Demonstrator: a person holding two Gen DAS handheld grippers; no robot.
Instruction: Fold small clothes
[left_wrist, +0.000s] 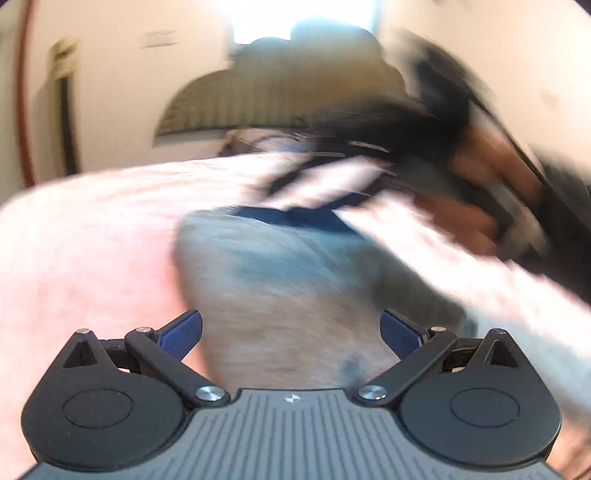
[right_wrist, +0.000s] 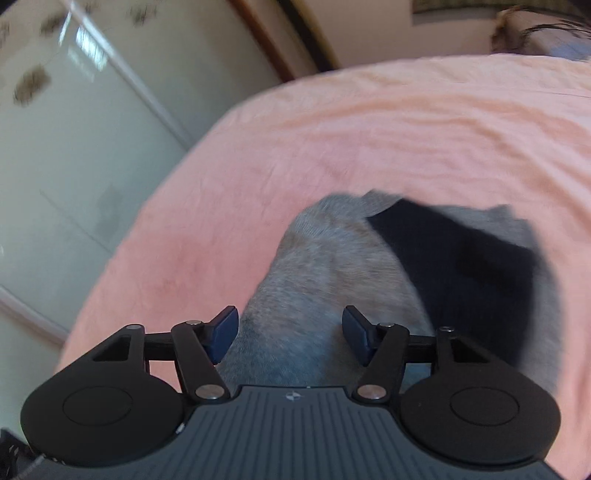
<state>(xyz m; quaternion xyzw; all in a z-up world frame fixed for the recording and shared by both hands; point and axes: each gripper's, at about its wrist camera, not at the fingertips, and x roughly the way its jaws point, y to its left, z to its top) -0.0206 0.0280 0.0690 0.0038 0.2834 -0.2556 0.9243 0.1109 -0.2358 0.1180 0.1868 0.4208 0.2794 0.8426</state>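
Observation:
A small grey garment (left_wrist: 288, 280) with a dark blue band lies on a pink bed sheet (left_wrist: 92, 240); the left wrist view is motion-blurred. My left gripper (left_wrist: 291, 334) is open and empty just above the garment's near part. In the right wrist view the grey garment (right_wrist: 325, 266) shows a dark navy part (right_wrist: 461, 258) on its right side. My right gripper (right_wrist: 289, 334) is open, with the grey cloth lying between and below its blue pads (right_wrist: 223, 332), not pinched. The person's hand with the other gripper (left_wrist: 491, 199) is blurred at upper right in the left wrist view.
The pink sheet (right_wrist: 369, 129) covers the bed. A pale wardrobe door (right_wrist: 74, 147) stands left of the bed. A headboard (left_wrist: 280, 99) and a pillow-like item (left_wrist: 251, 140) lie at the far end. The bed's left edge drops off near the wardrobe.

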